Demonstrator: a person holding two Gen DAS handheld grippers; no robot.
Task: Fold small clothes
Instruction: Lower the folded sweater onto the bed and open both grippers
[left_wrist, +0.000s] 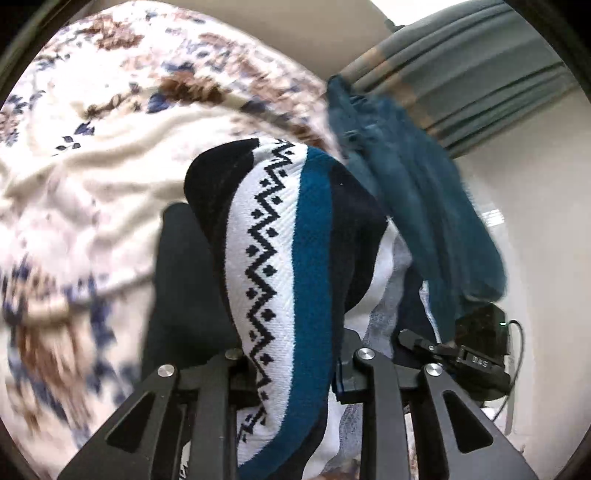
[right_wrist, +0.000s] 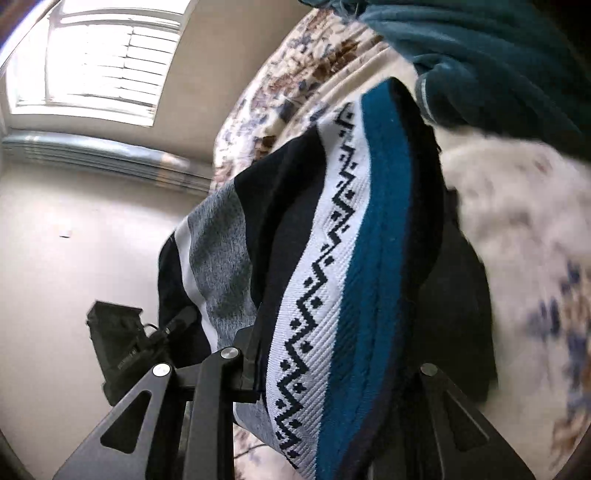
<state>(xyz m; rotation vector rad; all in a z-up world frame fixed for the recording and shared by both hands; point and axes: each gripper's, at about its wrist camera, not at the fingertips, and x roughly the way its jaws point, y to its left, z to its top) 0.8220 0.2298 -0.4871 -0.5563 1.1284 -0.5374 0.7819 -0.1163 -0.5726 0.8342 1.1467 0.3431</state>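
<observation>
A small knit garment (left_wrist: 280, 266) with black, white zigzag, teal and grey bands hangs lifted above the floral bedspread (left_wrist: 92, 155). My left gripper (left_wrist: 291, 354) is shut on one edge of it; the cloth drapes over the jaws. My right gripper (right_wrist: 332, 369) is shut on the same garment (right_wrist: 332, 258), and its fingertips are hidden under the fabric. The other gripper shows as a black body at the right of the left wrist view (left_wrist: 476, 350) and at the left of the right wrist view (right_wrist: 125, 343).
A dark teal garment (left_wrist: 413, 206) lies or hangs just beyond the knit one; it also shows in the right wrist view (right_wrist: 480, 55). A grey-green curtain (left_wrist: 461, 66) and a bright window (right_wrist: 92, 59) are behind. A pale wall (right_wrist: 74, 240) fills the rest.
</observation>
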